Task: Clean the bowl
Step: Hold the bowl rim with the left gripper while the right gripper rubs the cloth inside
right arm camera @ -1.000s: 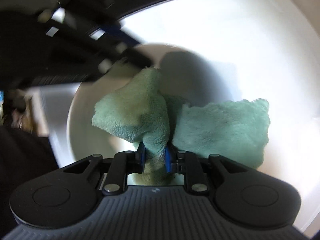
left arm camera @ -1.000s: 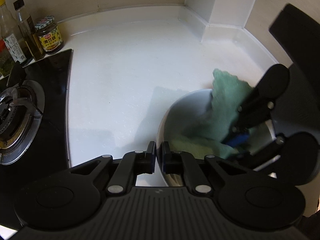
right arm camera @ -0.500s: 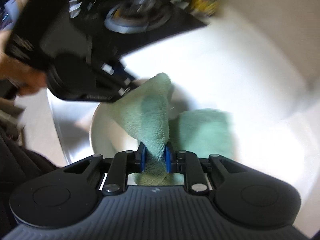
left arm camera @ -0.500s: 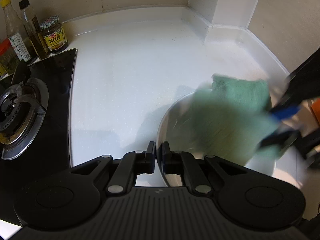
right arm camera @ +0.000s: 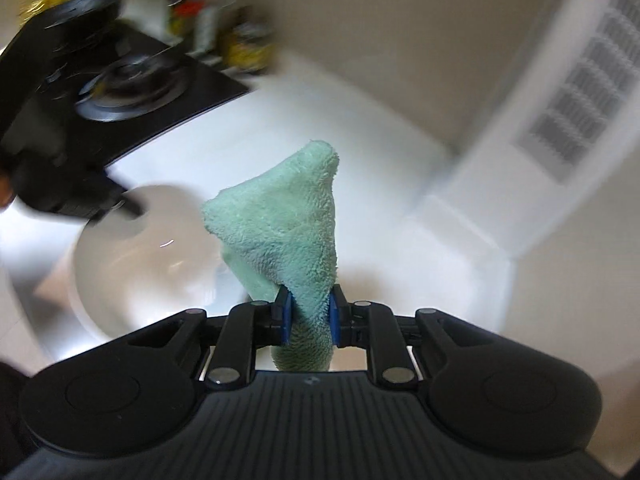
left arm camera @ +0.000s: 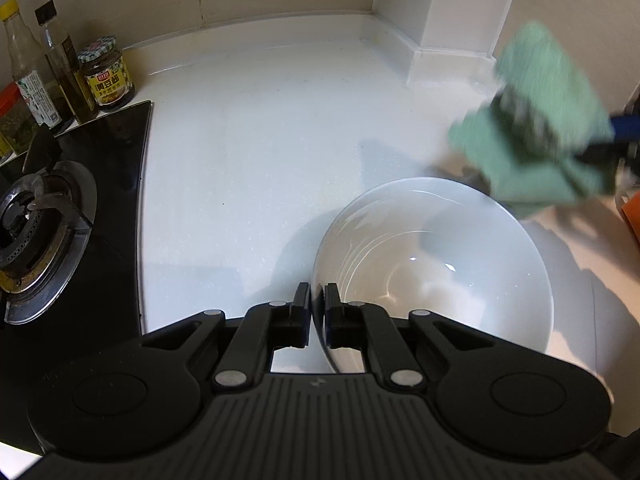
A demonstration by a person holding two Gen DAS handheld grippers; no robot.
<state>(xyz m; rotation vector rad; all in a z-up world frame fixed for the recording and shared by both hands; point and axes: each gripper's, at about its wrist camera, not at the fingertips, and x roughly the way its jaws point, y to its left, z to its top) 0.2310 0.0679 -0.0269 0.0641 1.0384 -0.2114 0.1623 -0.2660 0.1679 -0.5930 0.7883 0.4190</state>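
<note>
From my left wrist view, my left gripper (left arm camera: 317, 312) is pinched fully closed on the near rim of the white bowl (left arm camera: 432, 268), one finger outside the wall and one inside; the bowl sits on the white bench (left arm camera: 248, 168), its inside bare and glossy; past the bowl's far right rim the green cloth (left arm camera: 536, 120) hangs in the air, blurred, clear of the bowl, with my right gripper's blue pads just showing at the frame's right edge; left of the bowl lies a broad stretch of bare bench up to the raised back edge and the corner pillar; the black glass hob (left arm camera: 108, 184) borders it on the left, with a gas burner (left arm camera: 36, 224); behind the hob's corner stand two bottles and a jar (left arm camera: 107, 76) with a checked lid and a yellow label in Chinese characters too small to read surely; something orange shows at the far right edge

From my right wrist view, my right gripper (right arm camera: 310, 312) has the green cloth (right arm camera: 288, 216) bunched between its blue pads, the jaws closing tighter on it; the cloth stands up in a peak ahead of the fingers; the bowl (right arm camera: 136, 256) lies below and to the left, apart from the cloth, my left gripper dark on its far rim; to the right the bench runs bare to the wall and a vent grille (right arm camera: 580, 92); hob and bottles at top left are blurred
</note>
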